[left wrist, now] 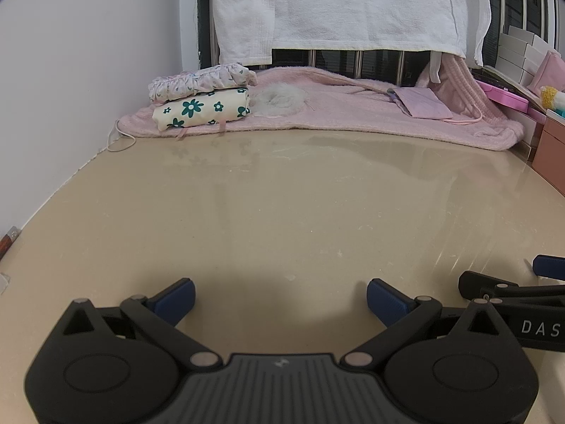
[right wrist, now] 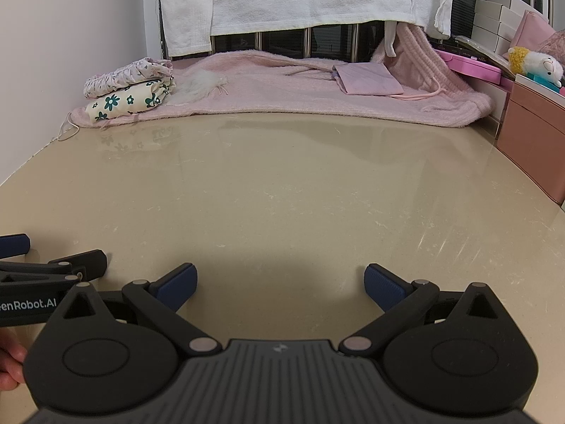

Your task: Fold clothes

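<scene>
Two folded garments are stacked at the far left of the beige table: a cream one with green flowers (left wrist: 201, 107) (right wrist: 130, 102) below, a ruffled pale floral one (left wrist: 197, 79) (right wrist: 123, 72) on top. They rest on a pink blanket (left wrist: 335, 109) (right wrist: 300, 95). My left gripper (left wrist: 280, 296) is open and empty, low over the bare table near its front. My right gripper (right wrist: 279, 282) is open and empty beside it; it also shows at the right edge of the left wrist view (left wrist: 512, 282).
A folded pink cloth (left wrist: 422, 102) (right wrist: 367, 77) and a white fluffy item (left wrist: 279, 100) (right wrist: 201, 84) lie on the blanket. White towels (left wrist: 353, 7) hang behind. Pink boxes (right wrist: 533, 123), white boxes and a plush toy (right wrist: 536, 63) stand at the right. A wall is left.
</scene>
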`<action>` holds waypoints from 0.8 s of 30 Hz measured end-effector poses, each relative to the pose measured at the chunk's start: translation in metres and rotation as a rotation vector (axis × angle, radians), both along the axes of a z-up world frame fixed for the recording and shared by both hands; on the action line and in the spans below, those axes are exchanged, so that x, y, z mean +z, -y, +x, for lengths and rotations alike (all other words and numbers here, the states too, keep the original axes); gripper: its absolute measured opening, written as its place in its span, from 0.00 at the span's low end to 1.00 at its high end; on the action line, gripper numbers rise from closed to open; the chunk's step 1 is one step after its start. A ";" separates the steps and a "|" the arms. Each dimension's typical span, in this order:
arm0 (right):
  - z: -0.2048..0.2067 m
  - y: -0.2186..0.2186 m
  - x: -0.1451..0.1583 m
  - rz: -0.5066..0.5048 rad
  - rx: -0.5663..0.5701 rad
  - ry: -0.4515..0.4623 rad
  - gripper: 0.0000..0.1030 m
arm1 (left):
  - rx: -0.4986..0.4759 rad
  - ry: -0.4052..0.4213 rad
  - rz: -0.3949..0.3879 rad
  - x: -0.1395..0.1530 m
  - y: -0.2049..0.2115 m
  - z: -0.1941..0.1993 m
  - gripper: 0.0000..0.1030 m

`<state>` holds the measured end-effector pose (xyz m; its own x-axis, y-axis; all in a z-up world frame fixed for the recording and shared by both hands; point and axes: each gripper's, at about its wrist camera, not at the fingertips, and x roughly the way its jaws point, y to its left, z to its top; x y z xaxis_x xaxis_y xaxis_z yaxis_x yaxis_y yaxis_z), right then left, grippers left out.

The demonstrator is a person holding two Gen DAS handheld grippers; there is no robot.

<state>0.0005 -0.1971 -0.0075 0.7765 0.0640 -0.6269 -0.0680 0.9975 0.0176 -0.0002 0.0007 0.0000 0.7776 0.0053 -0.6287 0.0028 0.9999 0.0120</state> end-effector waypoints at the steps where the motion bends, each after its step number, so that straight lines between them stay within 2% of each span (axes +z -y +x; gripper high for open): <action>1: 0.000 0.000 0.000 0.000 0.000 0.000 0.99 | 0.000 0.000 0.000 0.000 0.000 0.000 1.00; 24: 0.000 0.000 0.000 0.000 0.000 0.000 0.99 | -0.001 0.000 0.000 0.000 -0.003 -0.001 1.00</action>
<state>0.0007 -0.1969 -0.0074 0.7765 0.0642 -0.6268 -0.0680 0.9975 0.0179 -0.0012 0.0033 0.0005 0.7776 0.0041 -0.6288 0.0042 0.9999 0.0117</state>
